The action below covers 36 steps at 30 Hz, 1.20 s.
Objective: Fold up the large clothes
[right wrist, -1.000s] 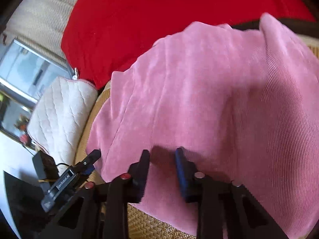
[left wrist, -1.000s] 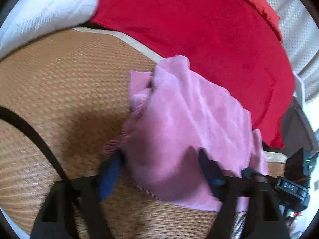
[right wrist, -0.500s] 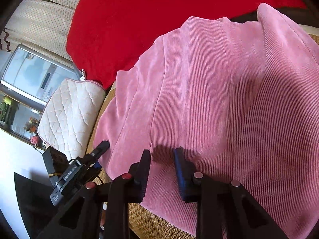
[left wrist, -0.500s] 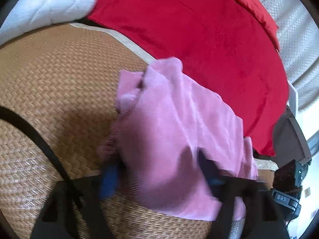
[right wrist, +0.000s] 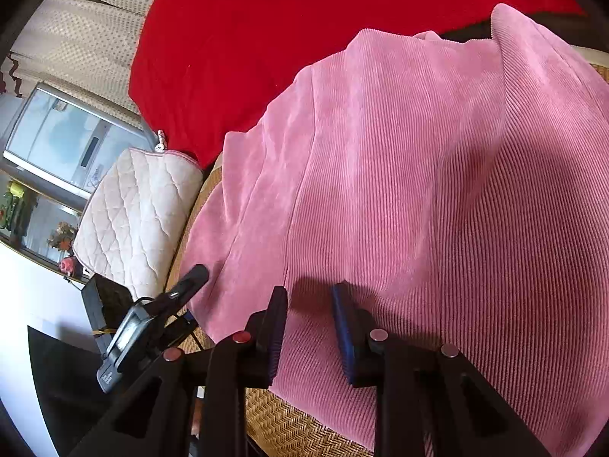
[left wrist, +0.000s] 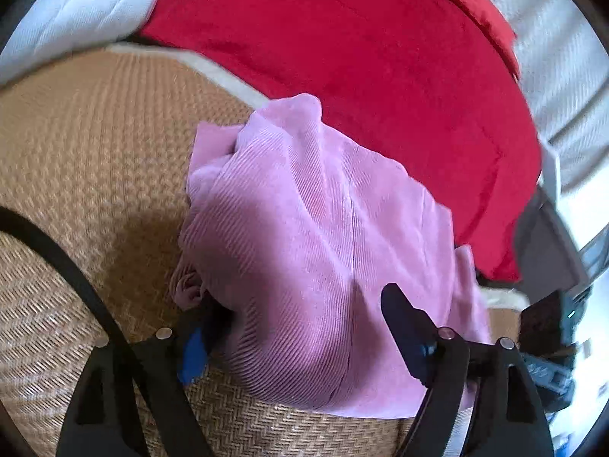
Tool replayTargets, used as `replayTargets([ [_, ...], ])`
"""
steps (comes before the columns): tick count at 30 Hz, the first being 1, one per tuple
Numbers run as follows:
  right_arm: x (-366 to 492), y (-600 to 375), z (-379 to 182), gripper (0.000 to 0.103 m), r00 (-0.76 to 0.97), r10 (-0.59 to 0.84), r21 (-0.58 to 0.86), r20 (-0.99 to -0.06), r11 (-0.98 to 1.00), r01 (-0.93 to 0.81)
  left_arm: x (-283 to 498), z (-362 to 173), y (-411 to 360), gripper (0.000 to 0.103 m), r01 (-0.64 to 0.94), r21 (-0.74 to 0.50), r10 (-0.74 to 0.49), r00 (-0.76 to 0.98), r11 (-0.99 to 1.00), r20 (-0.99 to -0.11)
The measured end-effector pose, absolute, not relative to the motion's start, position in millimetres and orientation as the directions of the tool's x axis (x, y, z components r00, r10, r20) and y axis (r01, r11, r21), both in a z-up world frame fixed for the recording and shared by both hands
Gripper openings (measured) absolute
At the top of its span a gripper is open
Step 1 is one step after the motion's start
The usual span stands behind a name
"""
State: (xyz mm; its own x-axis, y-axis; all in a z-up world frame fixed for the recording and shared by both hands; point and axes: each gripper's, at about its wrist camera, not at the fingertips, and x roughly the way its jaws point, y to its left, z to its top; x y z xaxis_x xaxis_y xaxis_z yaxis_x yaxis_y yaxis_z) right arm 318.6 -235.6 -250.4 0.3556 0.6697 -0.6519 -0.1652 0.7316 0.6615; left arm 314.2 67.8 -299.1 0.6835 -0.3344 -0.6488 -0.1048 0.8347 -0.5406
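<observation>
A pink corduroy garment (left wrist: 304, 236) lies folded in a heap on a woven straw mat (left wrist: 95, 160). My left gripper (left wrist: 293, 308) straddles its near end and its jaws are closing. The blue left pad (left wrist: 192, 350) is tucked at the garment's left edge, partly hidden by cloth, and the dark right finger (left wrist: 399, 320) lies over the top of the fabric. In the right wrist view the same garment (right wrist: 437, 190) fills the frame. My right gripper (right wrist: 309, 289) hovers over its near hem with a narrow gap, and the cloth between its fingers lies flat, not pinched.
A red blanket (left wrist: 361, 57) covers the bed behind the mat. A white quilted cushion (right wrist: 133, 221) sits at the mat's edge beside a window. A white pillow (left wrist: 76, 11) lies at the far left. Bare mat stretches left of the garment.
My left gripper has moved in on the garment, and its left pad has slipped under the cloth's edge as the jaws narrowed. The right gripper has hardly moved.
</observation>
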Motion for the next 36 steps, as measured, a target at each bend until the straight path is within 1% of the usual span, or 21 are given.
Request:
replayTargets([
  [1, 318, -236, -251, 0.028, 0.357, 0.67, 0.662, -0.651, 0.731, -0.164, 314, -298, 65, 0.068, -0.104, -0.525, -0.322, 0.684, 0.845, -0.655],
  [2, 318, -237, -251, 0.028, 0.357, 0.671, 0.663, -0.65, 0.73, -0.164, 315, -297, 66, 0.043, -0.119, -0.508, -0.3, 0.685, 0.853, -0.664],
  [4, 318, -237, -251, 0.028, 0.357, 0.672, 0.665, -0.649, 0.729, -0.165, 319, -298, 72, 0.034, -0.12, -0.533, -0.318, 0.685, 0.838, -0.655],
  [6, 317, -238, -251, 0.028, 0.353, 0.675, 0.667, -0.647, 0.726, -0.166, 323, -300, 80, 0.032, -0.12, -0.563, -0.34, 0.689, 0.818, -0.64],
  [9, 316, -242, -251, 0.028, 0.338, 0.688, 0.684, -0.642, 0.714, -0.153, 324, -298, 82, 0.033, -0.118, -0.548, -0.328, 0.691, 0.828, -0.644],
  [10, 316, -245, -249, 0.028, 0.336, 0.693, 0.691, -0.638, 0.708, -0.147, 325, -298, 83, 0.04, -0.119, -0.551, -0.332, 0.688, 0.826, -0.646],
  [11, 314, -250, -245, 0.027, 0.346, 0.697, 0.699, -0.628, 0.701, -0.143, 326, -300, 84, 0.056, -0.125, -0.567, -0.345, 0.682, 0.814, -0.645],
  [12, 313, -254, -241, 0.028, 0.364, 0.693, 0.697, -0.623, 0.702, -0.145, 326, -301, 85, 0.062, -0.115, -0.603, -0.378, 0.682, 0.79, -0.626],
  [13, 311, -259, -235, 0.031, 0.394, 0.678, 0.684, -0.621, 0.714, -0.151, 326, -300, 85, 0.063, -0.113, -0.618, -0.386, 0.69, 0.778, -0.612],
  [14, 309, -262, -231, 0.031, 0.417, 0.658, 0.666, -0.628, 0.731, -0.15, 326, -299, 85, 0.06, -0.115, -0.613, -0.381, 0.69, 0.781, -0.615],
  [15, 308, -265, -228, 0.031, 0.445, 0.625, 0.638, -0.642, 0.757, -0.142, 326, -299, 84, 0.051, -0.124, -0.596, -0.361, 0.692, 0.793, -0.625],
  [16, 307, -268, -228, 0.031, 0.465, 0.597, 0.615, -0.654, 0.777, -0.133, 327, -298, 84, 0.033, -0.141, -0.568, -0.329, 0.692, 0.811, -0.642],
  [18, 313, -269, -241, 0.03, 0.437, 0.569, 0.595, -0.696, 0.799, -0.093, 326, -297, 84, 0.03, -0.141, -0.566, -0.324, 0.699, 0.812, -0.638],
  [19, 315, -269, -251, 0.03, 0.414, 0.577, 0.604, -0.704, 0.793, -0.078, 325, -294, 84, 0.028, -0.139, -0.569, -0.319, 0.71, 0.811, -0.628],
  [20, 316, -268, -254, 0.03, 0.417, 0.591, 0.617, -0.691, 0.782, -0.087, 326, -296, 85, 0.025, -0.134, -0.565, -0.315, 0.715, 0.814, -0.624],
  [22, 316, -265, -252, 0.03, 0.407, 0.583, 0.594, -0.703, 0.796, -0.115, 324, -284, 81, 0.024, -0.11, -0.556, -0.31, 0.734, 0.824, -0.605],
  [24, 314, -264, -255, 0.031, 0.399, 0.592, 0.604, -0.7, 0.789, -0.113, 317, -268, 78, 0.023, -0.069, -0.544, -0.311, 0.757, 0.836, -0.575],
  [27, 311, -262, -257, 0.031, 0.394, 0.602, 0.608, -0.695, 0.784, -0.126, 304, -246, 73, 0.023, -0.015, -0.497, -0.301, 0.78, 0.867, -0.549],
  [30, 305, -259, -262, 0.031, 0.35, 0.65, 0.65, -0.675, 0.748, -0.135, 284, -228, 66, 0.023, 0.025, -0.447, -0.287, 0.797, 0.894, -0.531],
  [32, 301, -255, -263, 0.031, 0.33, 0.653, 0.644, -0.682, 0.75, -0.153, 280, -226, 66, 0.023, 0.028, -0.424, -0.276, 0.798, 0.905, -0.536],
  [36, 298, -247, -255, 0.03, 0.307, 0.622, 0.602, -0.72, 0.78, -0.169, 280, -248, 80, 0.023, -0.036, -0.429, -0.252, 0.764, 0.903, -0.594],
])
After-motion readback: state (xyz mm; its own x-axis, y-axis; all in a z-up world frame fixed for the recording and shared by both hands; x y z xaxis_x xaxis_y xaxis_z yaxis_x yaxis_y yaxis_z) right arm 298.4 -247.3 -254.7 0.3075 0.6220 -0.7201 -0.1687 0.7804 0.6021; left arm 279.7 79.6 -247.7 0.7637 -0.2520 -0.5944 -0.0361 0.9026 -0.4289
